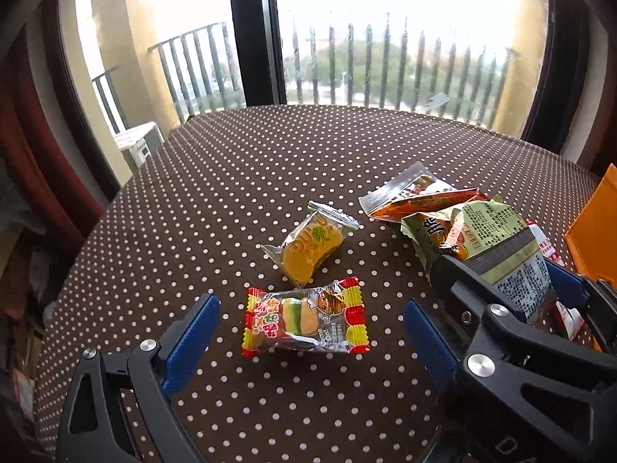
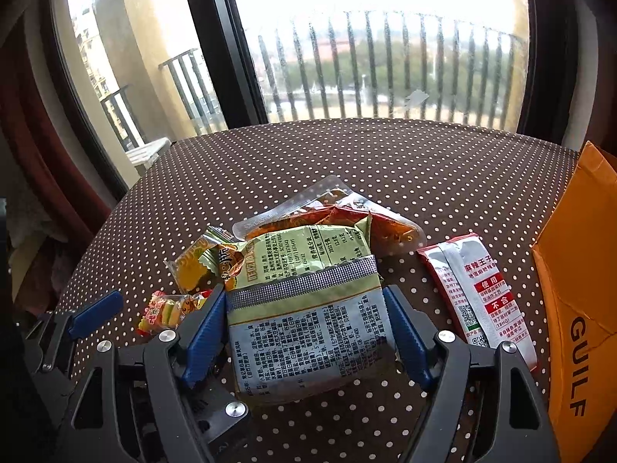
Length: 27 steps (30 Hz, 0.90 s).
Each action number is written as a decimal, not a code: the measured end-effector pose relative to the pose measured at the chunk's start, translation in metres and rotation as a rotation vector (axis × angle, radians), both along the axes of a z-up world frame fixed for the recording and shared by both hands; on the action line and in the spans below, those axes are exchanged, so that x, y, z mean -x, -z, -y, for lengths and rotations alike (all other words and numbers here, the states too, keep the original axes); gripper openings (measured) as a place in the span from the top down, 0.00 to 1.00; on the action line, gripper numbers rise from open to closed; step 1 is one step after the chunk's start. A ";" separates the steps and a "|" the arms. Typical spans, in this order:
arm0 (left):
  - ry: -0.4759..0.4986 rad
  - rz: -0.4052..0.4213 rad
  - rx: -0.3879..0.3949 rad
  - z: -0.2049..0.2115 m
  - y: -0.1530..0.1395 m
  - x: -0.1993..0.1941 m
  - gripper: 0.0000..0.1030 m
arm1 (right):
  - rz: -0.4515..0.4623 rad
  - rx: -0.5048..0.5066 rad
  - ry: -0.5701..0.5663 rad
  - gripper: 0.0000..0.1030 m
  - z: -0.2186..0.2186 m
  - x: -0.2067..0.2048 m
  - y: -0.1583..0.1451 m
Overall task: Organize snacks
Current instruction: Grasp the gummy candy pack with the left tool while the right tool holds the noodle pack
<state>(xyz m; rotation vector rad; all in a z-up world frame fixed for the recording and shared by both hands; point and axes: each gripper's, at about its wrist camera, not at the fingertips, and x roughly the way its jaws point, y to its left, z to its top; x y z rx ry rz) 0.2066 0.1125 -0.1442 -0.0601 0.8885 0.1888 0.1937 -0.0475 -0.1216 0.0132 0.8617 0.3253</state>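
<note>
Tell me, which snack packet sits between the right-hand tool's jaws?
The big green and grey packet printed with small text. The candy packets and the red and white sachet lie outside those jaws.

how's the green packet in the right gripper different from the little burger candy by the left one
The green packet is far bigger than the burger candy. The green packet has opaque printed foil; the burger candy's wrapper is clear in the middle with red and yellow crimped ends. The green packet sits between the right gripper fingers; the burger candy lies free on the table, untouched between the open left gripper fingers. Both are sealed snacks.
</note>
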 end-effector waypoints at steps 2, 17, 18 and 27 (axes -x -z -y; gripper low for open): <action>-0.007 -0.011 0.012 -0.001 0.005 -0.003 0.07 | 0.001 0.012 0.002 0.23 -0.007 -0.003 0.004; -0.009 -0.008 0.050 -0.001 0.016 0.004 0.46 | -0.020 0.028 0.013 0.24 0.000 -0.002 0.010; -0.010 -0.004 0.048 0.001 0.015 0.008 0.47 | -0.021 0.028 0.011 0.24 -0.001 -0.002 0.010; -0.004 0.003 0.029 0.008 0.014 0.013 0.53 | -0.026 0.035 0.000 0.24 0.000 0.000 0.010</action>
